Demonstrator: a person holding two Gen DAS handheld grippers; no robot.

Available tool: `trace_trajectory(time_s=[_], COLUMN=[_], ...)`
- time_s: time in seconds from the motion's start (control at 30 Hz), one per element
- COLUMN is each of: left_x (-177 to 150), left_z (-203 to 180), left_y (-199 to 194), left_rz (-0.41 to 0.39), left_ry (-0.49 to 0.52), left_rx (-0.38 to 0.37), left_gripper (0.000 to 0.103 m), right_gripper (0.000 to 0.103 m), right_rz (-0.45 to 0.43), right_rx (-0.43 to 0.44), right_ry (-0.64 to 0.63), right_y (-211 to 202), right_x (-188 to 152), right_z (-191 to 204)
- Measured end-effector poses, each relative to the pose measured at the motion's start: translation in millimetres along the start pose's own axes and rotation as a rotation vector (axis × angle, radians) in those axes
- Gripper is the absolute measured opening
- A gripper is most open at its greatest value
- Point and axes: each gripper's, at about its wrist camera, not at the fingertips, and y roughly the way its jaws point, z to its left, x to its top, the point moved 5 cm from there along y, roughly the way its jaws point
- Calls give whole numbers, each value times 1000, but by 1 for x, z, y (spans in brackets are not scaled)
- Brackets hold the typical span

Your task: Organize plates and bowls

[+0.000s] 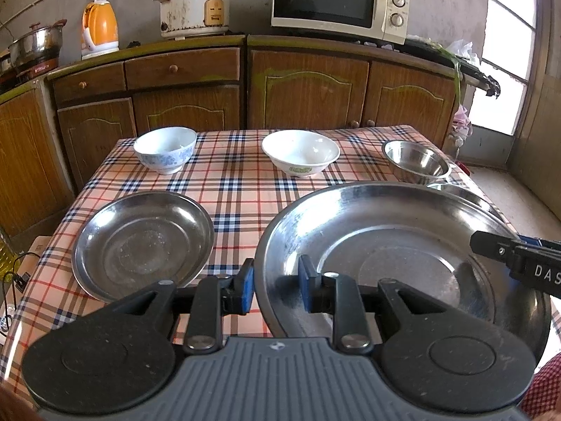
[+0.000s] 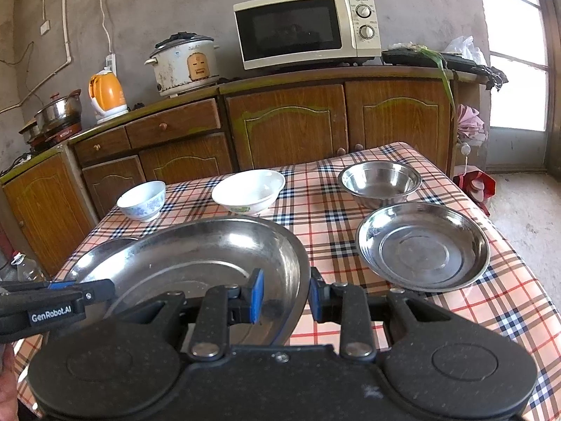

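A large steel plate [image 1: 396,245] is held above the checked table, between both grippers. My left gripper [image 1: 277,289] is shut on its left rim, one finger inside and one outside. My right gripper [image 2: 285,296] is shut on its right rim [image 2: 298,273]. A smaller steel plate [image 1: 140,242] lies at the front left, partly under the large plate in the right wrist view [image 2: 94,256]. Another steel plate [image 2: 422,245] lies at the right. A blue-patterned bowl [image 1: 164,149], a white bowl [image 1: 301,151] and a steel bowl [image 1: 415,161] stand along the far edge.
The table has a plaid cloth [image 1: 231,182]. Wooden cabinets [image 1: 308,87] stand close behind it, with a microwave [image 1: 336,0], a rice cooker [image 1: 193,7] and an orange kettle [image 1: 100,28] on top. A window and door are at the right.
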Motion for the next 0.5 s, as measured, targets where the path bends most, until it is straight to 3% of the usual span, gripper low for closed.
trace_trajectory(time_s=[0.5], left_x=[-9], left_z=[-1], left_y=[7], left_rz=[25], left_ry=[-6], left_rx=[-1], left_gripper=[26], right_gripper=[34], right_rz=[16], right_rx=[-7], right_ry=[1], right_y=[6], right_x=[-7], right_z=[-2])
